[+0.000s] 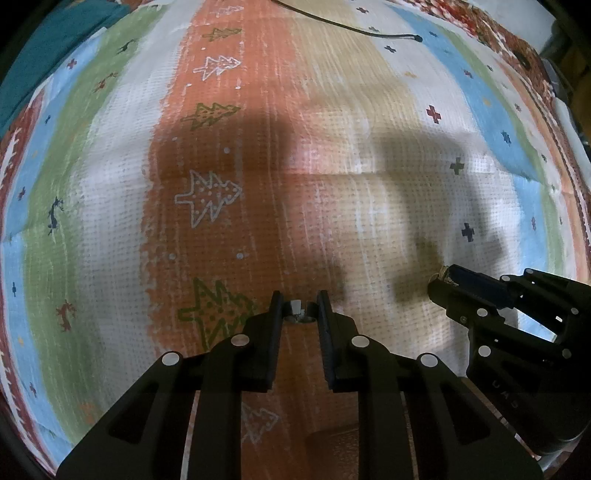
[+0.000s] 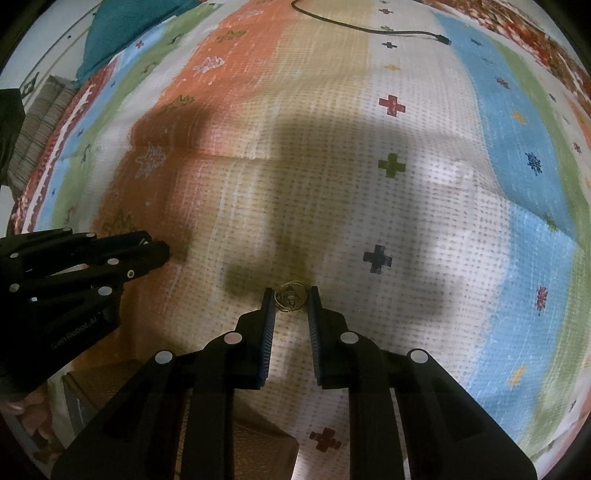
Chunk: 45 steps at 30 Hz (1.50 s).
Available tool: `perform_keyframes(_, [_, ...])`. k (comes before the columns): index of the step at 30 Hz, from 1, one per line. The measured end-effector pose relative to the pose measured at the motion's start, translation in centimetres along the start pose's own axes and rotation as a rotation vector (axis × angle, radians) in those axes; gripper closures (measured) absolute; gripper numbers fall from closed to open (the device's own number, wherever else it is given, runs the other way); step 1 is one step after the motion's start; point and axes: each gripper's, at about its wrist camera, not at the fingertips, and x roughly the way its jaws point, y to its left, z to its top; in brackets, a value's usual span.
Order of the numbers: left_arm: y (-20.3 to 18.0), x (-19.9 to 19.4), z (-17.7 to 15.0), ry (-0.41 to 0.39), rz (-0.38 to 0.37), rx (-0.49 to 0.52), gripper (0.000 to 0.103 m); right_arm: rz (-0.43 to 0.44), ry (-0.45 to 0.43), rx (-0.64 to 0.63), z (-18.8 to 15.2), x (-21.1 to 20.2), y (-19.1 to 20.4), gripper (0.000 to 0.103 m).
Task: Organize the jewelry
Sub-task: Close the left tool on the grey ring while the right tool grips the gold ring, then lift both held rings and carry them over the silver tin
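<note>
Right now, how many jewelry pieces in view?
2. A silver ring between the left gripper's jaws, over the orange stripe. A gold wire piece between the right gripper's jaws, over the cream stripe. More may be hidden under the grippers.

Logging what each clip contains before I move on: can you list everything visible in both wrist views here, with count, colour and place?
Ring: one, silvery, between the left gripper's fingertips, over the orange stripe.
Wire jewelry piece: one, gold-toned, coiled, between the right gripper's fingertips, over the cream stripe.
Patterned cloth: one, striped orange, cream, blue and green with trees and crosses, covering the whole surface.
Cable: one, black, lying across the far edge of the cloth.
Teal fabric: one, far left corner.
Brown box: one, near edge, partly hidden under the grippers.
Left gripper: one, black, shut on the ring.
Right gripper: one, black, shut on the wire jewelry piece.
</note>
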Motion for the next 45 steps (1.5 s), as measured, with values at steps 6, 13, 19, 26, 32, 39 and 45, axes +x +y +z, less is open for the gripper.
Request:
perform_keyframes(6, [0.7, 0.0, 0.3, -0.008, -0.002, -0.008, 0.085, 0.000, -0.020, 0.007, 0.0, -0.8, -0.3, 0.085])
perform_keyframes(13, [0.2, -1.1, -0.1, -0.036, -0.013, -0.002, 0.085, -0.006, -0.049, 0.011, -0.8, -2.5, -0.6, 0.085])
perform_keyframes(19, [0.1, -2.6, -0.8, -0.073, -0.011, 0.018, 0.085, -0.091, -0.087, -0.017, -1.8, -3.6, -0.1, 0.085])
perform_keyframes(26, [-0.6, -4.7, -2.4, -0.108, -0.019, 0.047, 0.085, -0.118, -0.135, -0.023, -2.7, -5.4, 0.5, 0.085])
perform_keyframes(32, [-1.6, -6.6, -3.4, -0.148, -0.022, 0.061, 0.085, -0.111, -0.157, -0.028, -4.0, -7.0, 1.1, 0.085])
perform_keyframes(39, [-2.4, -8.6, -4.5, -0.194, -0.026, 0.073, 0.085, -0.085, -0.209, -0.035, -5.3, -9.2, 2.2, 0.085])
perform_keyframes(45, [-2.4, -9.9, -5.7, -0.225, -0.037, 0.069, 0.085, -0.068, -0.242, -0.035, -6.5, -10.4, 2.6, 0.085])
